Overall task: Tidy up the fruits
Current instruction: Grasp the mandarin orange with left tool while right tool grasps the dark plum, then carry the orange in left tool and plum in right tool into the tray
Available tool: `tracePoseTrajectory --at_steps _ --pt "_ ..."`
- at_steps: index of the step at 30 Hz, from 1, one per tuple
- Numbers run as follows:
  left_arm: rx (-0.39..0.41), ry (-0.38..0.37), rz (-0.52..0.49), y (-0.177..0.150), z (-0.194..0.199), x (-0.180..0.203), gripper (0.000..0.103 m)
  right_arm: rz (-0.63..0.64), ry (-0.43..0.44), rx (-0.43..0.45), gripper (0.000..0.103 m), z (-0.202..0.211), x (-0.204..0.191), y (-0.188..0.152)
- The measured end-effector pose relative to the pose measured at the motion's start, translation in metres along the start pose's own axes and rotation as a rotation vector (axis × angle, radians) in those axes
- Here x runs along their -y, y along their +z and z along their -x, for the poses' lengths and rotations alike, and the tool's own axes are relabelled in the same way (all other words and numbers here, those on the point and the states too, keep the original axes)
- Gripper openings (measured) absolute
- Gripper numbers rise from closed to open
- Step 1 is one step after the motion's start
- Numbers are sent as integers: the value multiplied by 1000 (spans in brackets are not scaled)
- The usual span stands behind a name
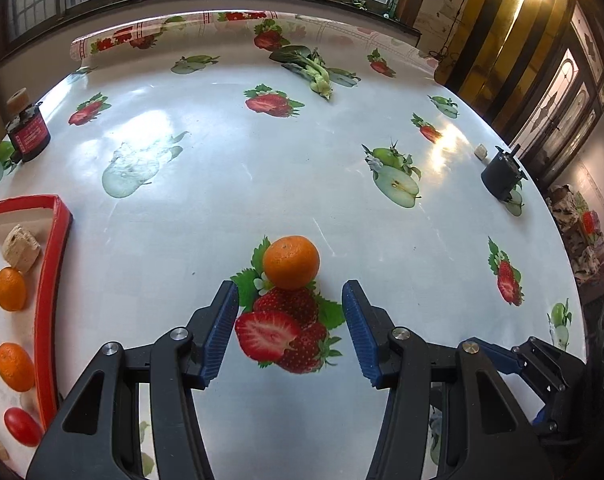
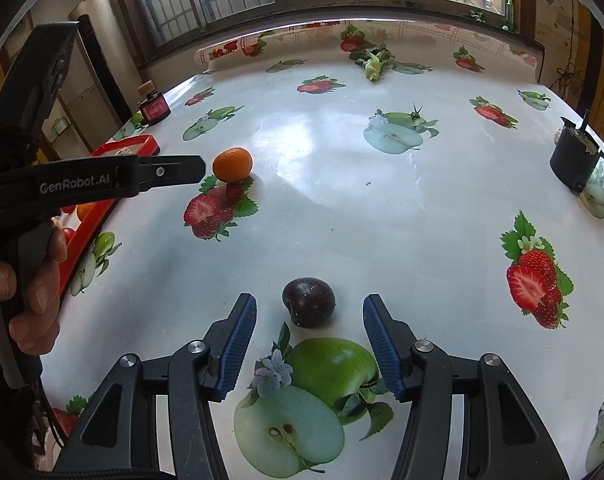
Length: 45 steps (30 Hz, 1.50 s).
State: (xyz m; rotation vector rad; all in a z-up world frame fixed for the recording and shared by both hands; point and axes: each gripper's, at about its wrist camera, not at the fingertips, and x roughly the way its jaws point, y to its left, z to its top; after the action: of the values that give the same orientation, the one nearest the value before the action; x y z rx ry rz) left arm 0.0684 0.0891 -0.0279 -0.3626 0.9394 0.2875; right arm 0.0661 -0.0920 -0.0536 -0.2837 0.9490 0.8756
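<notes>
An orange mandarin [image 1: 291, 262] sits on the fruit-print tablecloth, just ahead of my open, empty left gripper [image 1: 290, 300]; it also shows in the right wrist view [image 2: 233, 165]. A dark purple plum [image 2: 309, 301] lies just ahead of and between the fingers of my open, empty right gripper [image 2: 310, 320]. A red-rimmed tray [image 1: 50, 280] at the left holds two mandarins [image 1: 10, 289], a small red fruit [image 1: 22, 426] and a beige block [image 1: 21, 249].
A bok choy [image 1: 310, 66] lies at the far side of the table. A dark red jar [image 1: 27, 132] stands far left. A black container [image 2: 574, 158] stands at the right edge. The left gripper's body [image 2: 94, 180] shows in the right wrist view.
</notes>
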Motion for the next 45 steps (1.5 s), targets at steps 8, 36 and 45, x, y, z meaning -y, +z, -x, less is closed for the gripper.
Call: tracePoseTrajectory --at_steps 8,36,45 --pt "-20 28 -68 8 -35 14 50 28 -21 -5 39 -10 2 5" --pt "45 56 21 -65 56 -21 31 35 104 46 27 28 -33 -2" --pt "65 78 56 -89 80 -35 31 79 143 58 27 30 -63 4"
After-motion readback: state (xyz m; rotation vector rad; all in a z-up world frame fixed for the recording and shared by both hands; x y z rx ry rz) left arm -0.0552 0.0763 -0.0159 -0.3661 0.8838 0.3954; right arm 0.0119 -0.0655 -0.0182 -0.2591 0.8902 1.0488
